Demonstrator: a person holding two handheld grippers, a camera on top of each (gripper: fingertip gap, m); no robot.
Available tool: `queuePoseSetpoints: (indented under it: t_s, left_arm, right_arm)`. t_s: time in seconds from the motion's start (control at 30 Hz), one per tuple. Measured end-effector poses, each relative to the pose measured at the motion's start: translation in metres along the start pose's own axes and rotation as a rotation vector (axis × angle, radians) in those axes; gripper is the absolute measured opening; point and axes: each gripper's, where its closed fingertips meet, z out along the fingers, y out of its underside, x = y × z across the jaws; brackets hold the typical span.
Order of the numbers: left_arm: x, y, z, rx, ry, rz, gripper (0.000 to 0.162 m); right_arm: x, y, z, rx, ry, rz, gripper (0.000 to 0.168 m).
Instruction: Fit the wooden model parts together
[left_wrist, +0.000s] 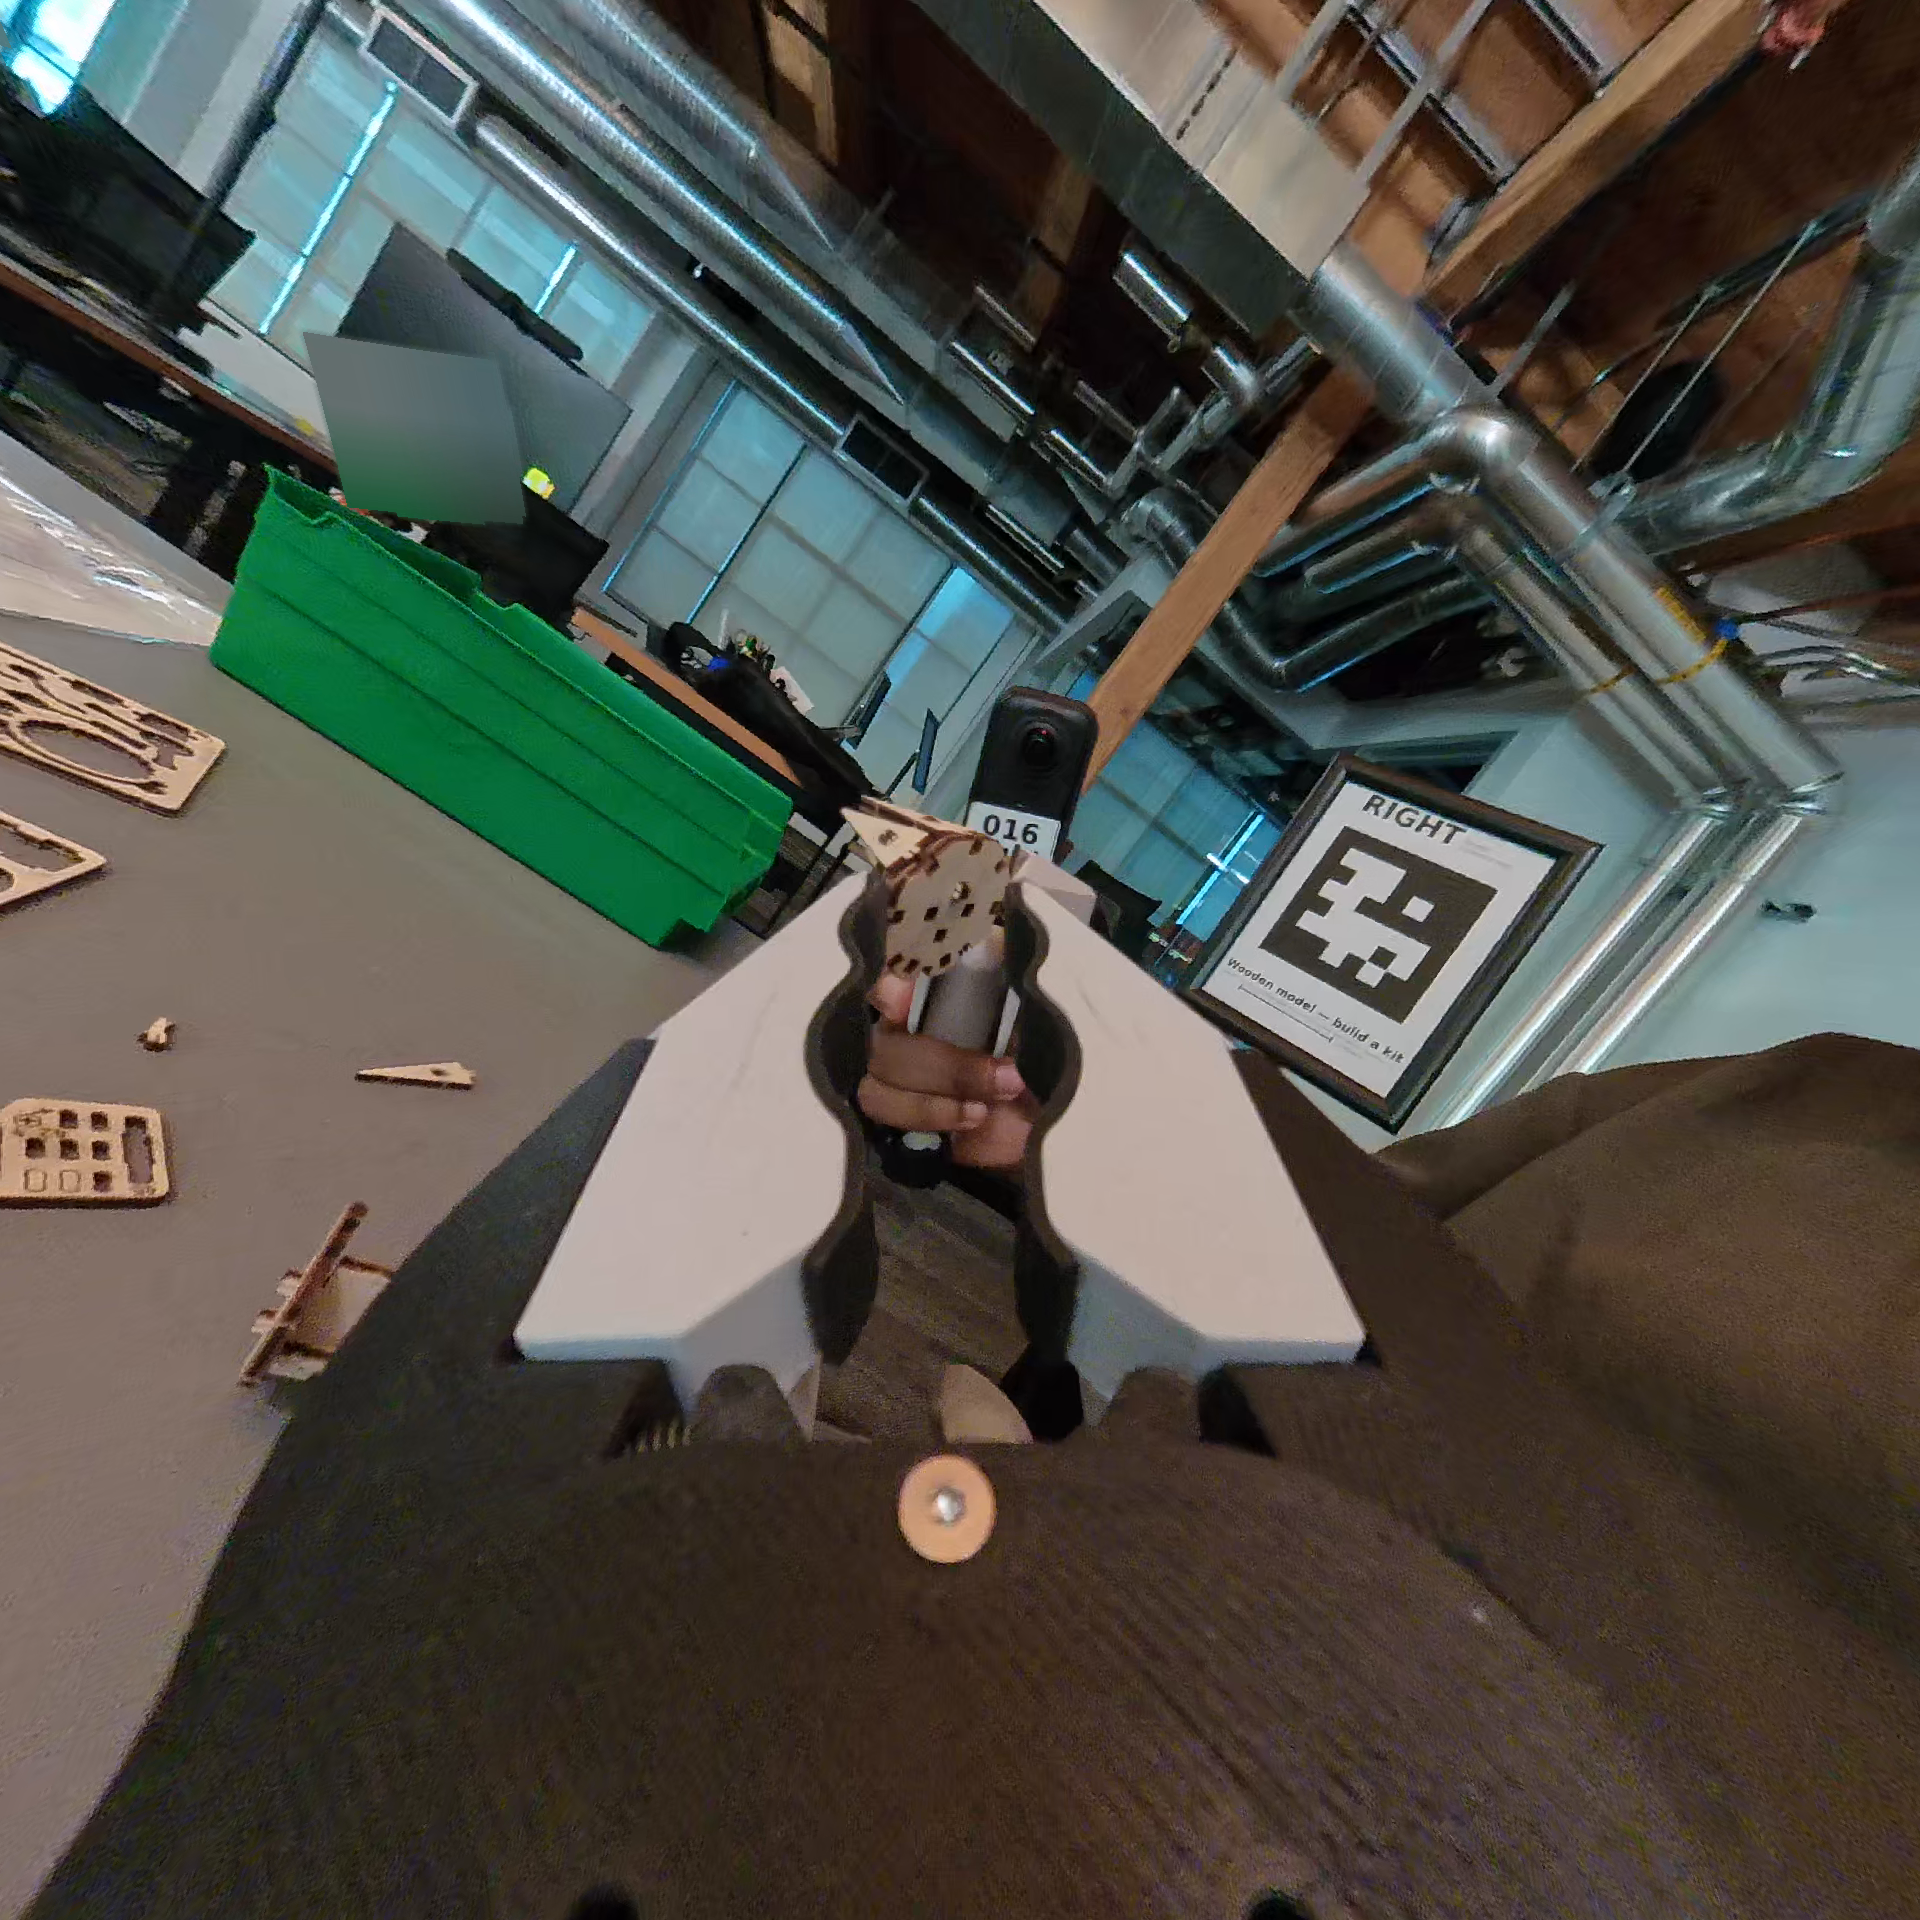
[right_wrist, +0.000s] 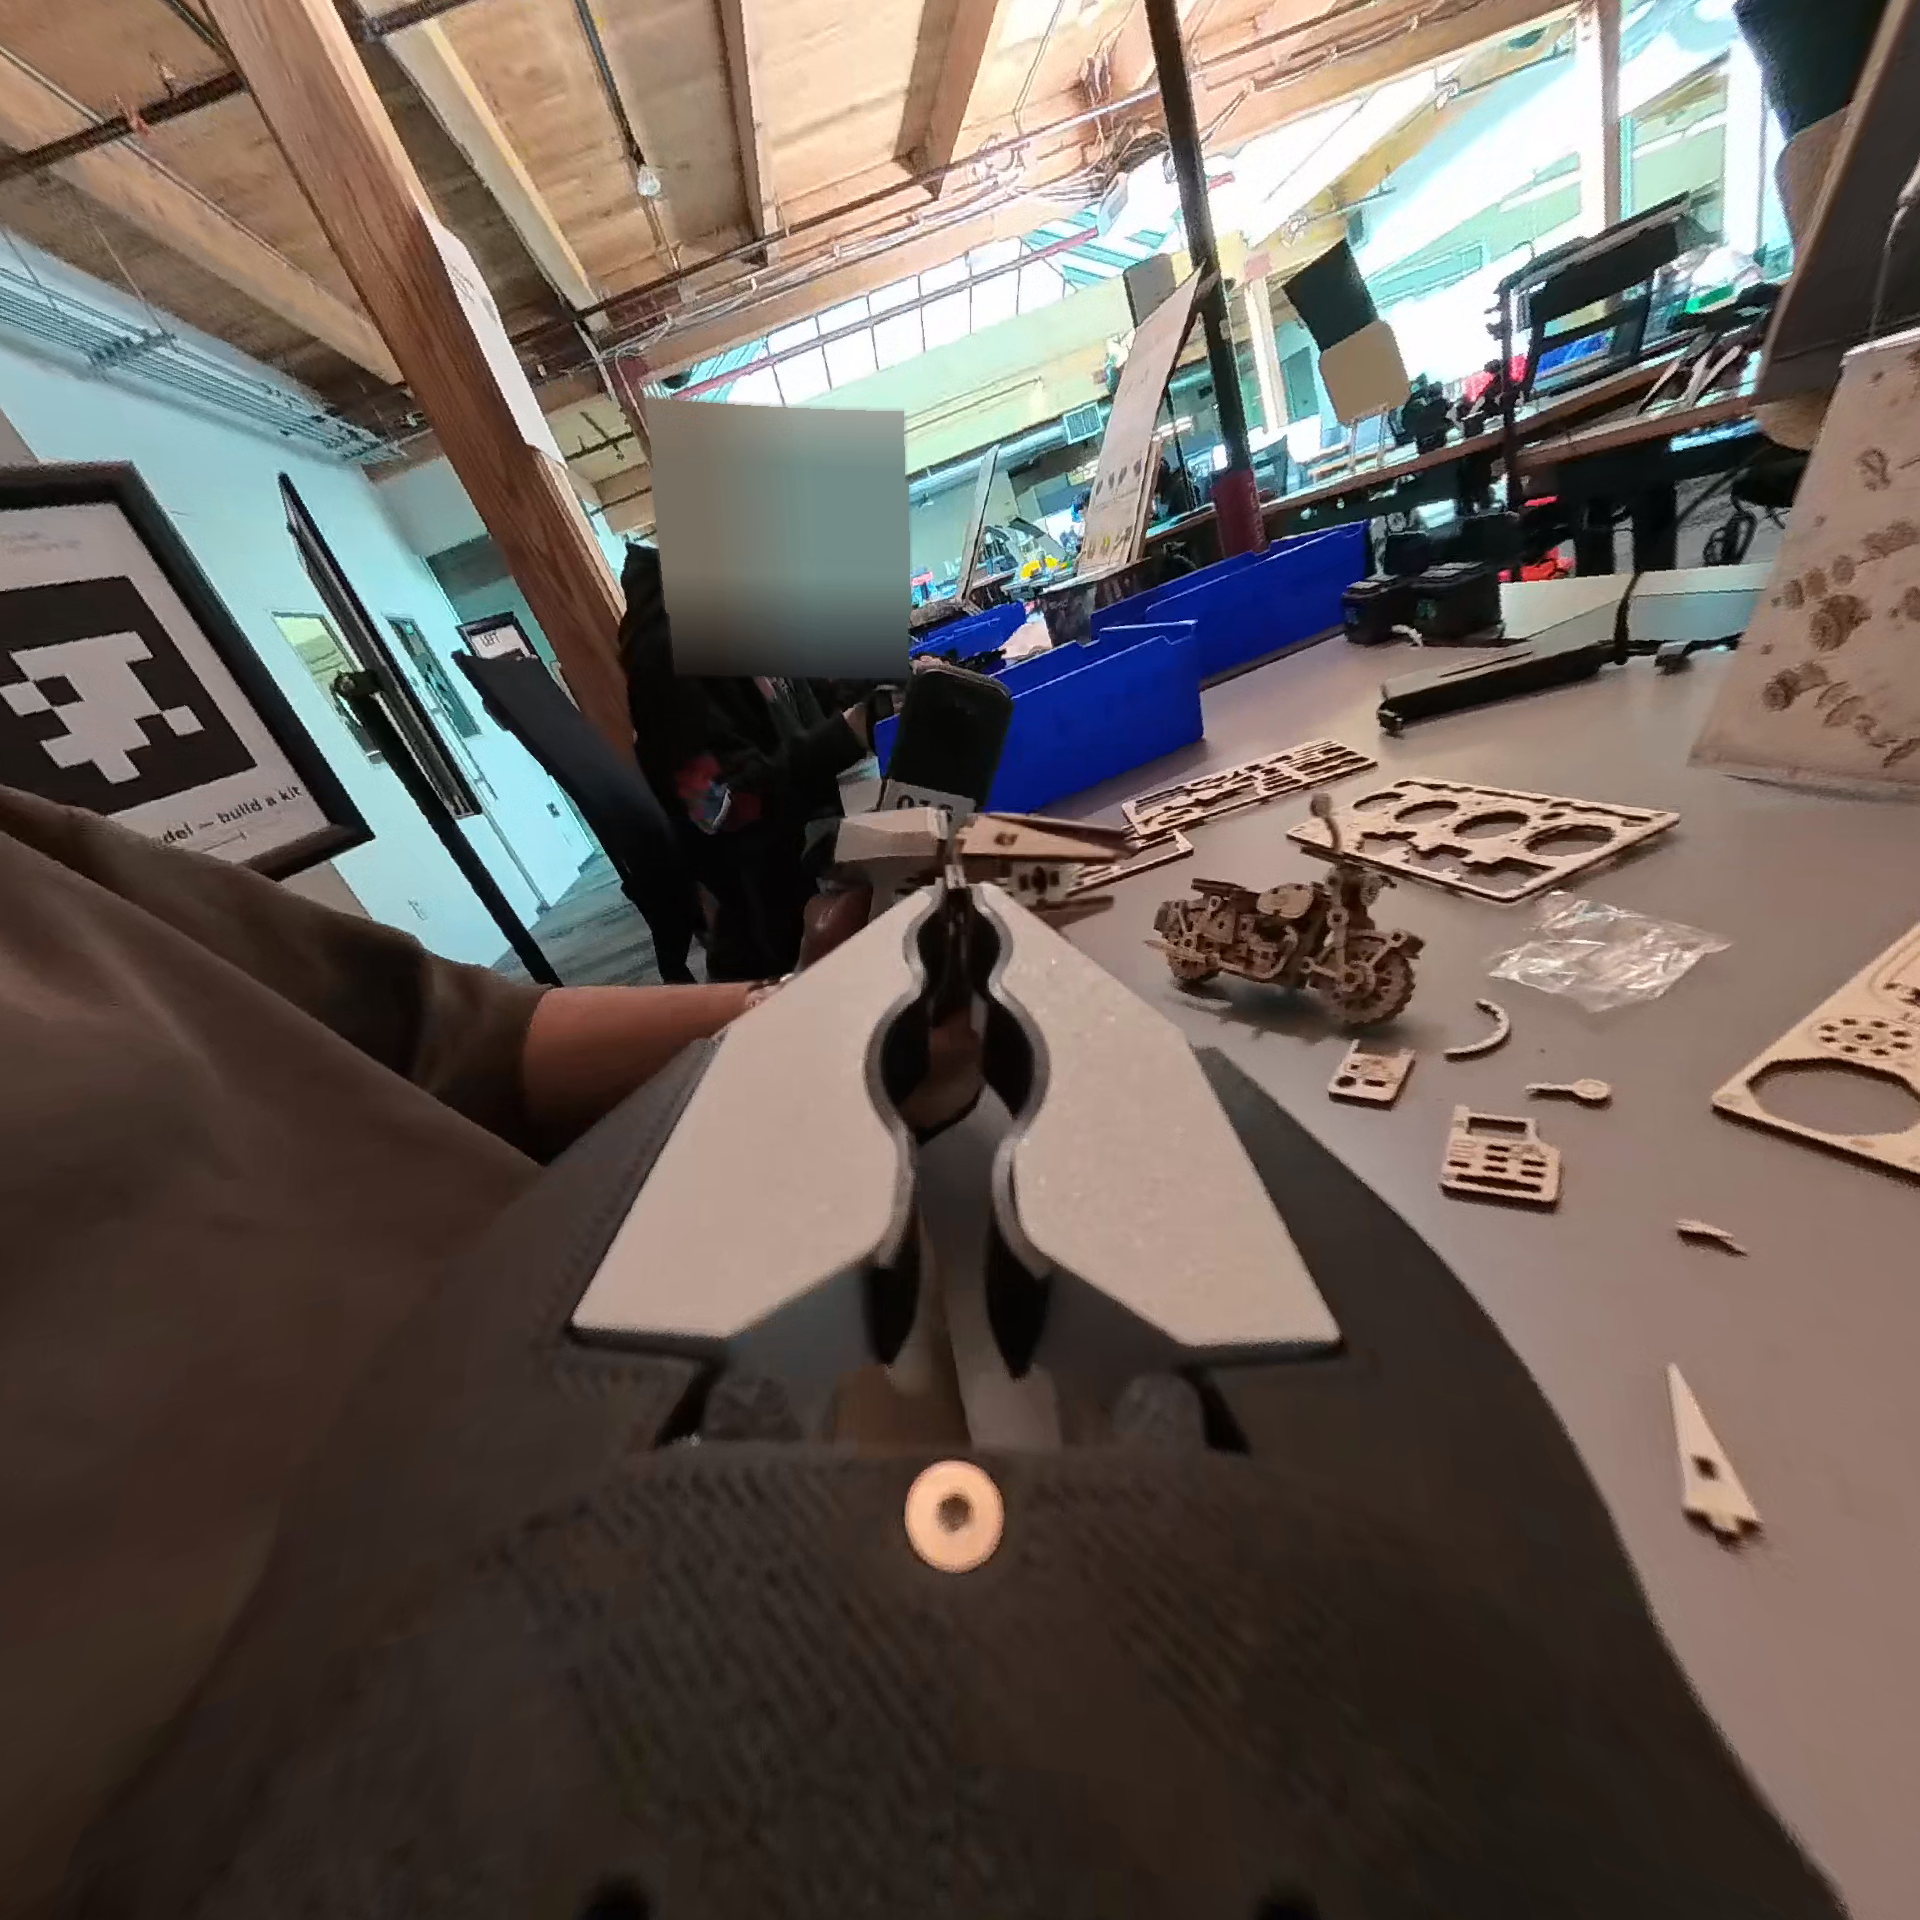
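My left gripper (left_wrist: 942, 896) is shut on a round wooden disc (left_wrist: 940, 914) with several holes, held by its rim above the grey table (left_wrist: 364, 935). A triangular wooden blade (left_wrist: 883, 828) sticks out of the disc's top. My right gripper (right_wrist: 949, 896) faces it at close range, its jaws nearly together on a thin part (right_wrist: 948, 857) seen edge-on. I cannot tell what that part is. In the right wrist view the left gripper's fingers (right_wrist: 883, 836) and the blade (right_wrist: 1029, 831) sit just beyond my right fingertips.
Cut-out wooden sheets (right_wrist: 1475, 831), a finished wooden motorcycle (right_wrist: 1288, 935), a plastic bag (right_wrist: 1600, 951) and loose parts (right_wrist: 1709, 1475) lie to the right. A green bin (left_wrist: 499, 727), sheets (left_wrist: 104, 738) and a sub-assembly (left_wrist: 312, 1299) lie left. A person stands behind. Left and right tips are no more than a few centimetres apart.
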Motion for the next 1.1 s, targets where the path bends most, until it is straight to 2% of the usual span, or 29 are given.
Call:
queuePoseSetpoints:
  t_s: [0.07, 0.3, 0.4, 0.57, 0.67, 0.93, 0.97, 1.1]
  left_arm:
    - [-0.002, 0.002, 0.0, -0.014, -0.022, 0.023, 0.017]
    - [-0.018, 0.015, 0.004, -0.08, -0.123, 0.057, 0.026]
    - [-0.021, 0.016, 0.004, -0.079, -0.151, 0.096, 0.021]
    - [-0.014, 0.01, 0.002, -0.039, -0.092, 0.055, 0.014]
    - [-0.016, 0.011, 0.003, -0.049, -0.112, 0.085, 0.014]
    - [-0.029, 0.011, -0.001, -0.084, -0.242, 0.238, 0.013]
    - [-0.033, 0.013, -0.001, -0.101, -0.274, 0.276, 0.015]
    - [-0.044, 0.018, -0.003, -0.175, -0.406, 0.496, 0.047]
  right_arm:
    - [0.005, 0.0, -0.003, -0.002, 0.012, -0.007, 0.0]
    - [0.012, 0.006, -0.002, -0.008, 0.021, 0.059, 0.0]
    - [0.012, 0.009, -0.001, -0.007, -0.005, 0.114, 0.0]
    - [0.014, 0.003, -0.006, 0.059, -0.061, 0.227, 0.0]
    - [0.016, 0.005, -0.007, 0.051, -0.065, 0.241, 0.0]
    - [0.032, 0.013, -0.008, -0.02, 0.121, 0.108, 0.0]
    - [0.033, 0.013, -0.008, -0.02, 0.126, 0.115, 0.0]
    - [0.034, 0.01, -0.011, 0.024, 0.087, 0.202, 0.0]
